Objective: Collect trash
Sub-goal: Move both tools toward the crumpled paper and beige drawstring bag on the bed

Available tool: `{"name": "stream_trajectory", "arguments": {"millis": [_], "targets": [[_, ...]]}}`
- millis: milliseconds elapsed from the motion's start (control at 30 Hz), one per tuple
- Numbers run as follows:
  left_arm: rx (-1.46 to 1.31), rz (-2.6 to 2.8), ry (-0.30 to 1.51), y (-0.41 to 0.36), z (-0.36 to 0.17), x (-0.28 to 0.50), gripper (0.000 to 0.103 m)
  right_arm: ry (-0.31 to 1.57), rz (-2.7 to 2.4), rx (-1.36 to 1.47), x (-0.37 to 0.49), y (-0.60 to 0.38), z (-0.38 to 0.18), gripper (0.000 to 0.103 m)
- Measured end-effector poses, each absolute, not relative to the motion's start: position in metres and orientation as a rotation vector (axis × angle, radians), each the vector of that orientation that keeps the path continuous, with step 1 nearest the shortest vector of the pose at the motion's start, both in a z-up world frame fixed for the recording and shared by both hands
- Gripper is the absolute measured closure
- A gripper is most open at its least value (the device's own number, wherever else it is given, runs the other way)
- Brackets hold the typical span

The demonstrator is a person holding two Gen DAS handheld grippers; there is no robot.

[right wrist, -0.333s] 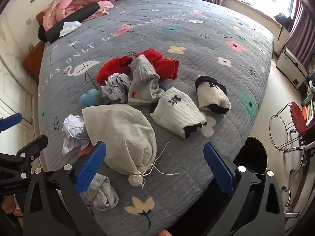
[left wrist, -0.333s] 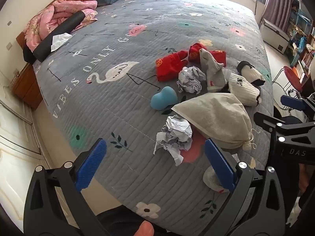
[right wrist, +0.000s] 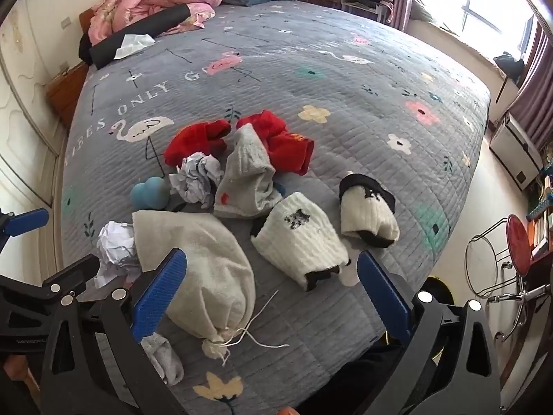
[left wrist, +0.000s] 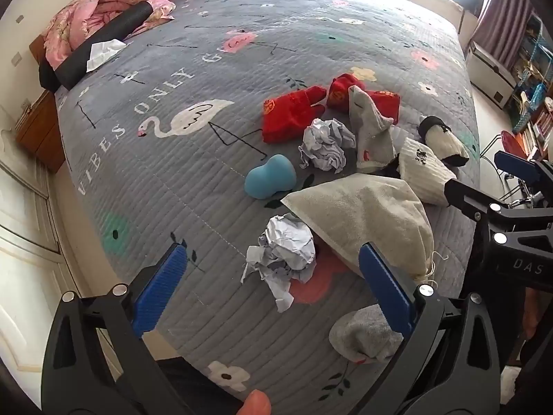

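Two crumpled paper balls lay on the bed [left wrist: 207, 138], on its grey quilt. The near ball [left wrist: 287, 249] sat close to the bed's edge, touching the corner of a beige drawstring bag [left wrist: 369, 218]; in the right wrist view it [right wrist: 115, 242] showed just left of that bag [right wrist: 200, 269]. The far ball [left wrist: 326, 145] lay between a red sock [left wrist: 292, 114] and a grey sock [left wrist: 373, 135], near a blue sponge [left wrist: 271, 176].

The left claw [left wrist: 273, 294] hung above the near ball with its jaws wide apart and nothing between the pads. The right claw [right wrist: 273, 294] was likewise spread wide and empty, over the bag's tied neck and a white sock [right wrist: 300, 242]. A second white sock [right wrist: 368, 211] lay beside that one, apart from it. A rolled grey sock [left wrist: 363, 335] sat at the bed's edge.
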State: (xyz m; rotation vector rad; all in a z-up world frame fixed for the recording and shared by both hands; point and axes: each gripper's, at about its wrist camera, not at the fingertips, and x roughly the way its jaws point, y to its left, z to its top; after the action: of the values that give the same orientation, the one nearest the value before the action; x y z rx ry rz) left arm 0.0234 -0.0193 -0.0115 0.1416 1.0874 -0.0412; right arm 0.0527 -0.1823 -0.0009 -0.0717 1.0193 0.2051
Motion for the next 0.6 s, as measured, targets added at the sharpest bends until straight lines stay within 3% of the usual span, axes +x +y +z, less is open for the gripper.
{"name": "stream_trajectory", "arguments": {"millis": [600], "targets": [[0.198,-0.073,1.148,0.006,-0.023,0.019,0.005,1.022,0.273,-0.063,0.025,-0.15,-0.006,0.008]]}}
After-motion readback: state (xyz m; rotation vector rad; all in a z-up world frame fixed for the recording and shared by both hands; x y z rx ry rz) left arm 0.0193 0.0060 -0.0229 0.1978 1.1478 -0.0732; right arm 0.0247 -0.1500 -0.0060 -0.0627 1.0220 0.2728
